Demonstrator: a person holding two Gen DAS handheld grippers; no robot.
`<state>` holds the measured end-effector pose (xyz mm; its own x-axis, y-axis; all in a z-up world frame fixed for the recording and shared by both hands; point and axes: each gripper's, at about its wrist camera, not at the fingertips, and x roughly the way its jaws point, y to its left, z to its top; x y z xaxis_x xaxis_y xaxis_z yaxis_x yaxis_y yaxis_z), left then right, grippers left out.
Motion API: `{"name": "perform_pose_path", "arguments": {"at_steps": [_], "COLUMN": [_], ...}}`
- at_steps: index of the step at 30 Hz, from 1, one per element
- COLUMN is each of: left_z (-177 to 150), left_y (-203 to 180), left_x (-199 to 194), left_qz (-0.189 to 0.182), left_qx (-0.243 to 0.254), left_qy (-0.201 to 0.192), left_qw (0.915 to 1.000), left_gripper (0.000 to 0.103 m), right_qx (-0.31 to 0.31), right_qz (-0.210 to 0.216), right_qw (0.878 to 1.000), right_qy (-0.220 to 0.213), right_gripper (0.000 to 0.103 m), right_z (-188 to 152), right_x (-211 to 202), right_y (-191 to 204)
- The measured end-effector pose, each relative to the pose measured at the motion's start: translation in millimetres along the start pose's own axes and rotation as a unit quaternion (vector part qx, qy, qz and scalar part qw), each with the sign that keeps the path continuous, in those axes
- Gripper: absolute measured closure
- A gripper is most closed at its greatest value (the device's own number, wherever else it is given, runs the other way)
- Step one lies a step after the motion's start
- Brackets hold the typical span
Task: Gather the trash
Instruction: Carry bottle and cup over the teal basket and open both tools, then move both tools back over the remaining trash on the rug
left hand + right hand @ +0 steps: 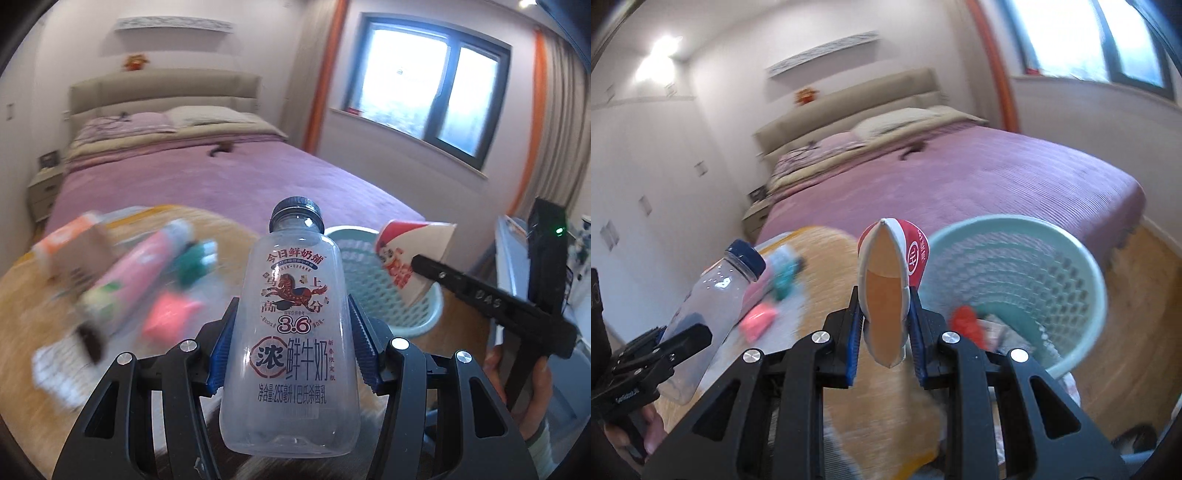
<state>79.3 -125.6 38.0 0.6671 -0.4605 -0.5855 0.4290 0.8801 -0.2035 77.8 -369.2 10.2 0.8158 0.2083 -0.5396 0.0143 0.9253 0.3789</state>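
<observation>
Litter [122,280] behind the clamped bottle [291,332] blurs beyond naming.

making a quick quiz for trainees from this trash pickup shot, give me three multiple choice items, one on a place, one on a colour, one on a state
1. Where is the mint basket relative to the paper cup in the right wrist view?
A. to its right
B. to its left
C. on the bed

2. What colour is the clear bottle cap?
A. red
B. dark blue
C. yellow

3. What state is the paper cup in?
A. upright and round
B. torn in half
C. squashed flat in the right tool

Answers:
1 A, the basket rim curves to the right of the cup.
2 B, the cap looks dark navy in both views.
3 C, its rim is pinched into a narrow slit between the pads.
</observation>
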Motion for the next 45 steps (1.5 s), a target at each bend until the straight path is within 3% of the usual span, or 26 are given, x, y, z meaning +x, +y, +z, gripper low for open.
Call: {"name": "perform_pose_path", "arguments": {"at_steps": [8, 13, 18, 20, 22, 25, 27, 34, 40, 45], "left_z": [19.3, 17.1, 16.3, 17.0, 17.9, 17.2, 15.2, 11.8, 8.6, 7.7], "left_y": [-40.2, -53.8, -54.4, -52.7, -51.3, -51.0, -48.2, -35.9, -4.4, 40.7], "left_x": [92.1, 137.1, 157.5, 154.8, 144.5, 128.9, 118.0, 74.9, 15.9, -31.9], "left_qz": [-0.039, -0.048, -0.058, -0.063, -0.066, -0.075, -0.076, -0.070, -0.045, -0.001], "left_qx": [0.017, 0.023, 0.002, -0.004, -0.003, -0.003, -0.002, -0.015, -0.032, -0.054], "left_qy": [0.051, 0.082, 0.095, 0.091, 0.074, 0.065, 0.059, 0.033, -0.015, -0.048], "left_qw": [0.9978, 0.9952, 0.9938, 0.9939, 0.9951, 0.9951, 0.9954, 0.9969, 0.9984, 0.9974], "left_gripper": [0.049, 0.049, 0.048, 0.036, 0.032, 0.030, 0.030, 0.030, 0.030, 0.030], "right_qx": [0.073, 0.083, 0.099, 0.104, 0.113, 0.125, 0.127, 0.096, 0.042, -0.020], "right_qz": [-0.058, -0.079, -0.096, -0.100, -0.096, -0.097, -0.096, -0.065, -0.024, 0.015], "right_qw": [0.995, 0.992, 0.988, 0.987, 0.986, 0.985, 0.985, 0.992, 0.998, 0.999], "right_qy": [0.039, 0.058, 0.064, 0.068, 0.076, 0.070, 0.065, 0.052, 0.041, 0.039], "right_gripper": [0.082, 0.082, 0.082, 0.081, 0.076, 0.069, 0.055, 0.055, 0.055, 0.055], "right_z": [0.5, -6.0, -10.1, -9.8, -11.6, -10.9, -11.3, -5.9, 2.0, 3.1], "right_x": [37.3, 51.1, 59.5, 62.9, 64.6, 60.9, 55.8, 36.8, 23.9, 21.4], "right_y": [-69.0, -82.1, -90.9, -95.2, -97.5, -99.0, -100.5, -65.7, -4.8, 63.0]}}
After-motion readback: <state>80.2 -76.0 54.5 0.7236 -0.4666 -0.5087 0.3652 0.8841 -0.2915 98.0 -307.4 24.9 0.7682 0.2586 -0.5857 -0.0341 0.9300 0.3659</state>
